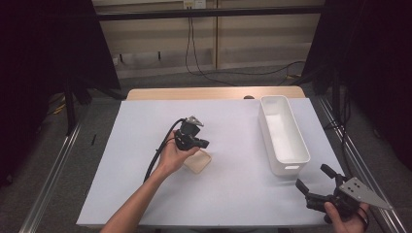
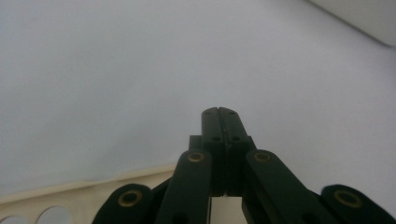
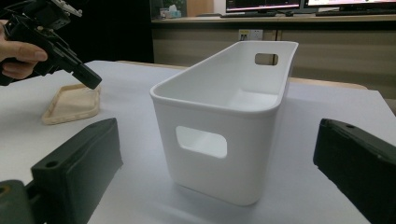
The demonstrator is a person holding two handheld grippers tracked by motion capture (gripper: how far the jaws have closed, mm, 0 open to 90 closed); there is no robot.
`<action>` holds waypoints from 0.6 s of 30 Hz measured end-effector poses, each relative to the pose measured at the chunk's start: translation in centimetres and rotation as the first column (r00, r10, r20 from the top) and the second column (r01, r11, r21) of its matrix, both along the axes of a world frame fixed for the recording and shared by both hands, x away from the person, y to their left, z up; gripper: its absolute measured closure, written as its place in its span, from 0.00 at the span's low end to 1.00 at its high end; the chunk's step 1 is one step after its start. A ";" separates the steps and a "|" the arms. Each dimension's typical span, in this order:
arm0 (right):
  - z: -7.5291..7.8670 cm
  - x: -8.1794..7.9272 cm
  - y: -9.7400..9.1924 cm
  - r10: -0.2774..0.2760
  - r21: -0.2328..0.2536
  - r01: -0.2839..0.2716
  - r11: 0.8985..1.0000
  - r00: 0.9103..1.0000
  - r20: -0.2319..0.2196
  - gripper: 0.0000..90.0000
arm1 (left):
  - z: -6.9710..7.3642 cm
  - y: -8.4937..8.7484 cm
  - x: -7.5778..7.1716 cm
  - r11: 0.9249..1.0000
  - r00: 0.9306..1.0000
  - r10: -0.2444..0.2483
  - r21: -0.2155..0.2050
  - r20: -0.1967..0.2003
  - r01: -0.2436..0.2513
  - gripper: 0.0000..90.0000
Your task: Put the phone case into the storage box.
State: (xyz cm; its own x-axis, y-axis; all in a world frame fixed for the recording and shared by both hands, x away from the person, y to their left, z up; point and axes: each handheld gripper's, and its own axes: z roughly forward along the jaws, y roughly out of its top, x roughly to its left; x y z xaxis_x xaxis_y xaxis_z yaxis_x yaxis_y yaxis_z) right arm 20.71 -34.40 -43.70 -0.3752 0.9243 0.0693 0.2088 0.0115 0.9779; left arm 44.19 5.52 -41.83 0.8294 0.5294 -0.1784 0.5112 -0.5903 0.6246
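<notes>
Clenched together with nothing between them, the jaws of the left gripper [image 2: 223,112] are seen in its own view above bare white table cover [image 2: 116,70]; a cream edge with round holes is caught at the bottom there. From the high view, that gripper [image 1: 203,143] is placed over the beige tray [image 1: 198,161] near the table's middle, its long axis running toward the white bin [image 1: 283,136]. Spread wide and empty, the right gripper [image 3: 210,154] is aimed at the bin's short end
</notes>
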 end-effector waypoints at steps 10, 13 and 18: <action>0.0 0.0 0.0 -0.001 -0.001 0.001 1.000 1.000 0.000 0.01 | -0.6 -1.0 1.0 0.998 0.998 -0.004 0.065 -0.070 0.009 1.00; 0.0 0.0 0.0 0.001 -0.003 -0.001 1.000 1.000 0.001 0.01 | -1.1 -1.3 1.2 0.997 0.996 0.011 0.075 -0.092 -0.004 1.00; 0.0 0.0 0.0 0.001 -0.004 -0.001 1.000 1.000 0.001 0.01 | -2.0 -2.0 1.1 0.994 0.995 0.018 0.112 -0.100 -0.007 1.00</action>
